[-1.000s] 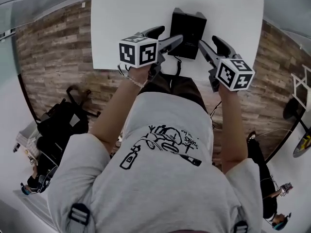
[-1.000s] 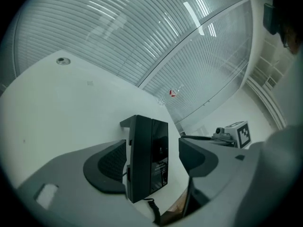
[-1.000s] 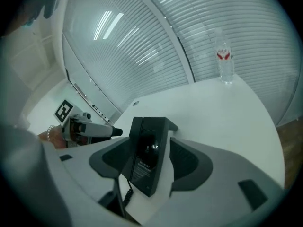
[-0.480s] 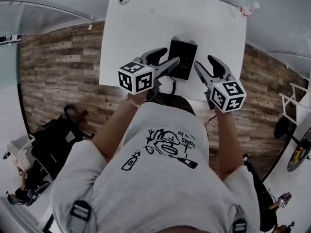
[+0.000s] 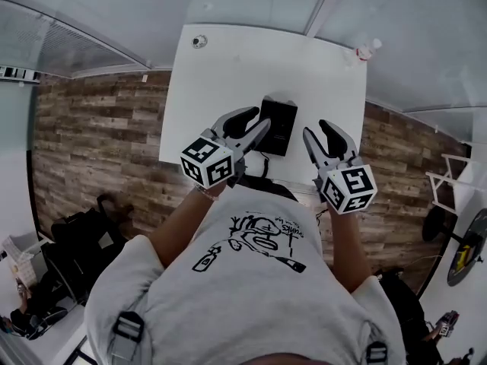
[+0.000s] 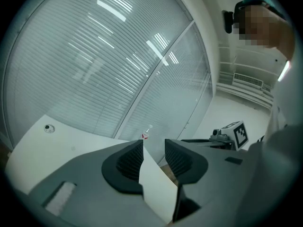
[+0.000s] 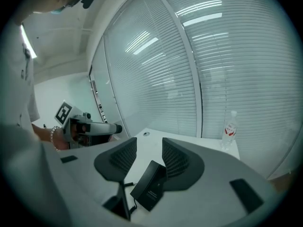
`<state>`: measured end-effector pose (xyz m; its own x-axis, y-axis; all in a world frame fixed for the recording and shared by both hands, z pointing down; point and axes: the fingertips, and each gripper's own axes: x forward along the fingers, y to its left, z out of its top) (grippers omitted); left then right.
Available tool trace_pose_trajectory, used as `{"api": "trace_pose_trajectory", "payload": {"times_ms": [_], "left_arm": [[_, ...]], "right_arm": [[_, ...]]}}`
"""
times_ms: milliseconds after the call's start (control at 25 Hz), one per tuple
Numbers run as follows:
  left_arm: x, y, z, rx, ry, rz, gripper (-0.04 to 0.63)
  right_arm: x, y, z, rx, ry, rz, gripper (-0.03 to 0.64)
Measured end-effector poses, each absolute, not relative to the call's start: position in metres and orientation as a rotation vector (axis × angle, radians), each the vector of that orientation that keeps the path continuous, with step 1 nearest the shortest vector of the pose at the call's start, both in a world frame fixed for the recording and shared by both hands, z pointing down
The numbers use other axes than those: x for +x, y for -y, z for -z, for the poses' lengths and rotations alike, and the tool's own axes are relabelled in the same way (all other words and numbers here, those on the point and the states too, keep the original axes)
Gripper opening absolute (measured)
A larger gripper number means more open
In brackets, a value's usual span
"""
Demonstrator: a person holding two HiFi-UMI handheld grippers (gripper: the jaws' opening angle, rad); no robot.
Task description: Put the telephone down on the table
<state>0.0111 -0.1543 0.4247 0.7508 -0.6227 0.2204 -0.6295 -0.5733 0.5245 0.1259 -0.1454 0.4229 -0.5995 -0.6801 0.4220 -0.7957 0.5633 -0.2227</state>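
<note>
**Q:** Where does the telephone (image 5: 275,125) lie?

**A:** Flat on the white desk (image 5: 251,67), close to the near edge, about midway along it. A cord (image 7: 132,206) trails from its near end. Nothing touches it.

**Q:** And the grippers?

**A:** The left gripper (image 5: 261,120) and right gripper (image 5: 316,130) hang above the near edge, one on each side of the telephone. Each pair of fingers is closing, a gap showing, with nothing pinched.

**Q:** How much open room is there?

**A:** The desk's far half is bare apart from a bottle (image 5: 367,50) at the far right corner and a small round item (image 5: 199,42) at the far left. Plank floor (image 5: 99,128) lies to both sides.

**Q:** What do the gripper views add?

**A:** The right gripper view frames the telephone through the gap between its fingers (image 7: 176,161). The left gripper view shows only a desk corner between its fingers (image 6: 129,161), and a glass wall (image 6: 94,70) with blinds behind.
</note>
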Motion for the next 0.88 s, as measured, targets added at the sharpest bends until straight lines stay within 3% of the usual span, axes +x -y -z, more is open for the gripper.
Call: {"api": "trace_pose_trajectory", "payload": {"times_ms": [880], "left_arm": [[0.030, 0.126, -0.287, 2.668, 1.043, 0.081, 0.130]], "right_arm": [[0.121, 0.115, -0.287, 1.318, 2.671, -0.204, 0.133]]}}
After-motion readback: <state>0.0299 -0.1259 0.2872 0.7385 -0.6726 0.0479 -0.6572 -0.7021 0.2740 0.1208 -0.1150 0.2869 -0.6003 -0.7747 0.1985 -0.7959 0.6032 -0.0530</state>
